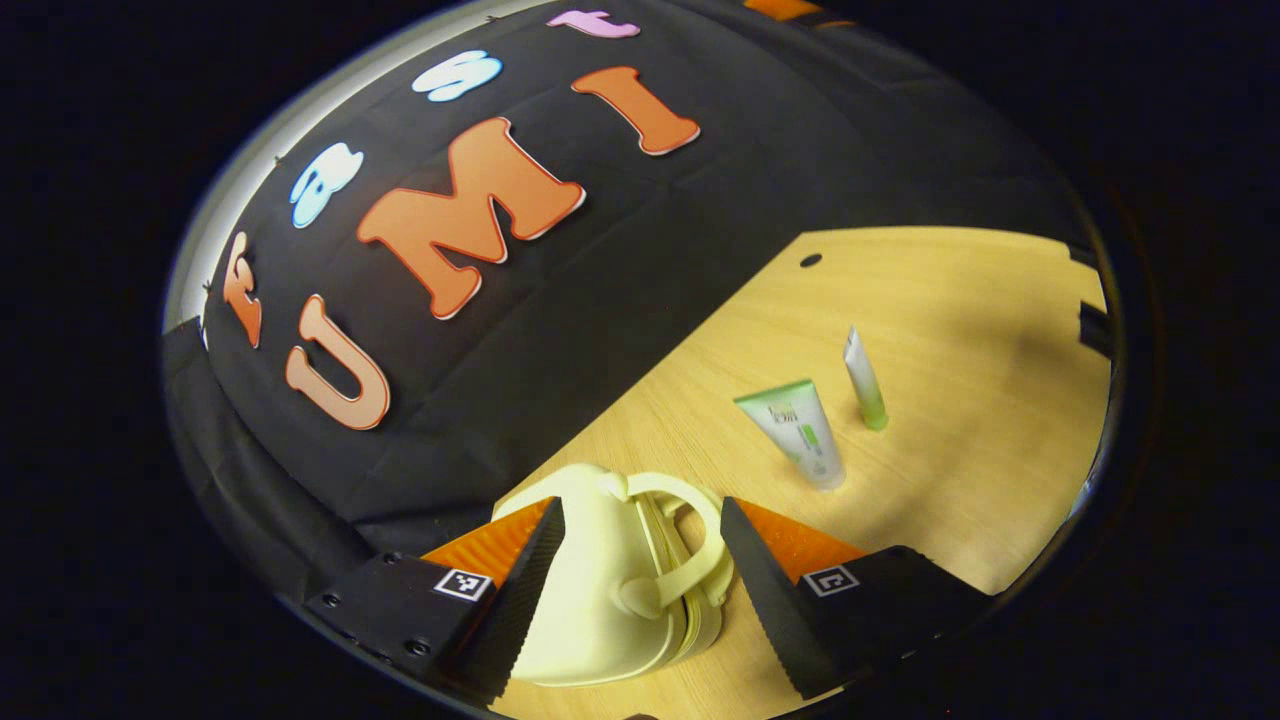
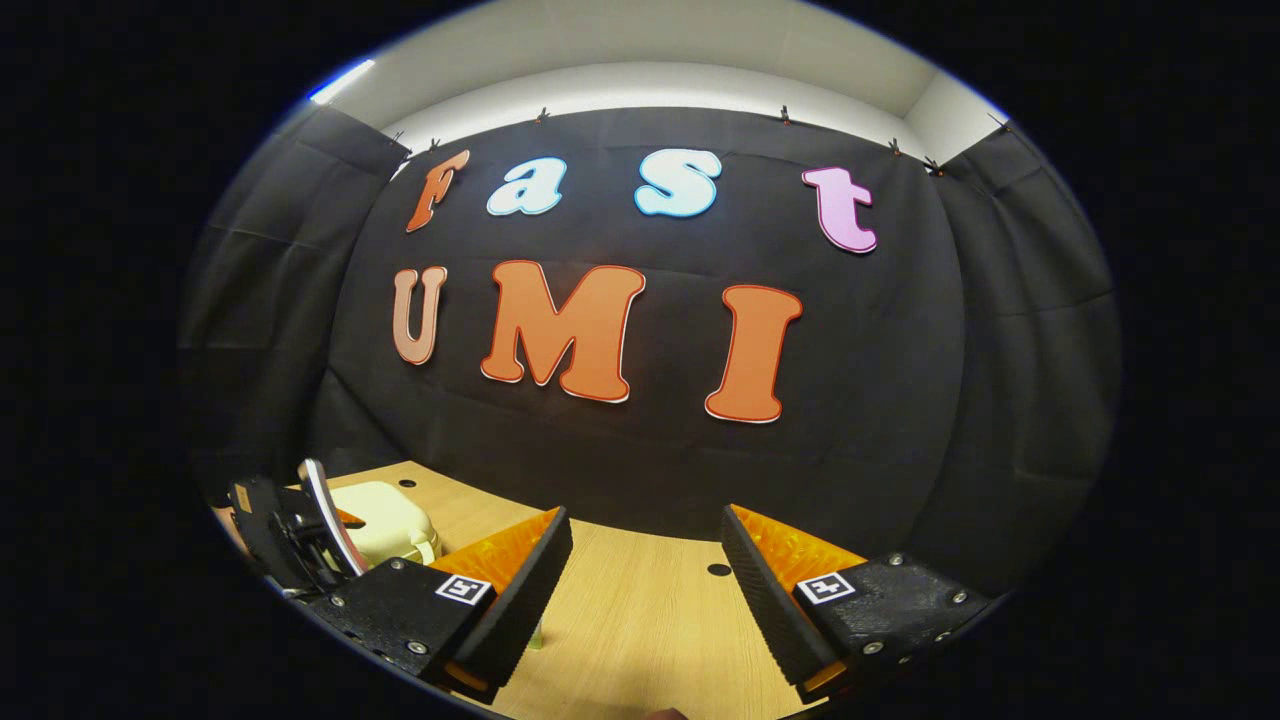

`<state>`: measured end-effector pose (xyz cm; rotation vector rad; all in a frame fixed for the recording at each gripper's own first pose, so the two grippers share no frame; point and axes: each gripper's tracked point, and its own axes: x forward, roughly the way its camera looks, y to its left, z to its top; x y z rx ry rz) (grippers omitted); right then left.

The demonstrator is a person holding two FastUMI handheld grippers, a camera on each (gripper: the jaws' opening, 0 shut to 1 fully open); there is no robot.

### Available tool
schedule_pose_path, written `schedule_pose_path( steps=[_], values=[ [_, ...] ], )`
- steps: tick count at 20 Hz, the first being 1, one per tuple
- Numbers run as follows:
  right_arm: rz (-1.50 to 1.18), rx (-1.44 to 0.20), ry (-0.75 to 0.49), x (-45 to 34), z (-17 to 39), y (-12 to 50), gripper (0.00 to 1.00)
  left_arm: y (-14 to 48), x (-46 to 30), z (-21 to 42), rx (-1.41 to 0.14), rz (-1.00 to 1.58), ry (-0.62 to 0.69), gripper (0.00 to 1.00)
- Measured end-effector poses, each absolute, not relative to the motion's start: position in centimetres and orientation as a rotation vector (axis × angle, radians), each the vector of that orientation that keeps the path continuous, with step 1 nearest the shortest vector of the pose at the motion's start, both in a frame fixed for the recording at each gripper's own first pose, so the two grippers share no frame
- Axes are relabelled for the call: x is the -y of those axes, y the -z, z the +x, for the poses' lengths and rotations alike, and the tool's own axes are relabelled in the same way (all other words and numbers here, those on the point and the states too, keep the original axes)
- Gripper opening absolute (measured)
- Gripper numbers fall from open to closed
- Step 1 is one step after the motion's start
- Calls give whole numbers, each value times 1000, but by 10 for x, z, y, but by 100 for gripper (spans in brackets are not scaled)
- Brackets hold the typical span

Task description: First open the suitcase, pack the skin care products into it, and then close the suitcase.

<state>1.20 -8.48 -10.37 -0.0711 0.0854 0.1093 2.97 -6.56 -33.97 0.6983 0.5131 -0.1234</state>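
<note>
A small pale-yellow suitcase (image 1: 600, 590) lies closed on the wooden table, its handle (image 1: 690, 545) toward the middle. My left gripper (image 1: 640, 570) stands open just above it, one finger on each side of the case and handle. Two skin care tubes stand upright on their caps to the right: a wide green-and-white tube (image 1: 800, 430) and a thin white-and-green tube (image 1: 864, 380). My right gripper (image 2: 645, 585) is open over bare table with nothing between its fingers. In the right gripper view the suitcase (image 2: 385, 520) sits at far left, partly hidden by the other gripper (image 2: 285, 535).
The light wooden table (image 1: 960, 330) has a small dark hole (image 1: 810, 260) near the back wall, seen also as a hole (image 2: 718, 569) in the right gripper view. Black cloth walls close in the table at the back and sides.
</note>
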Motion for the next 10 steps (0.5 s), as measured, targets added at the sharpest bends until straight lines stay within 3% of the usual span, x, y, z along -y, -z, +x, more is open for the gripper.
schedule_pose_path(
  steps=[4,10],
  values=[
    [-96,-95,-139,95,17,110,95,379,63,34,-566,833,158,97],
    [-118,-108,-155,98,22,118,95,408,57,46,-618,946,163,87]
  ],
)
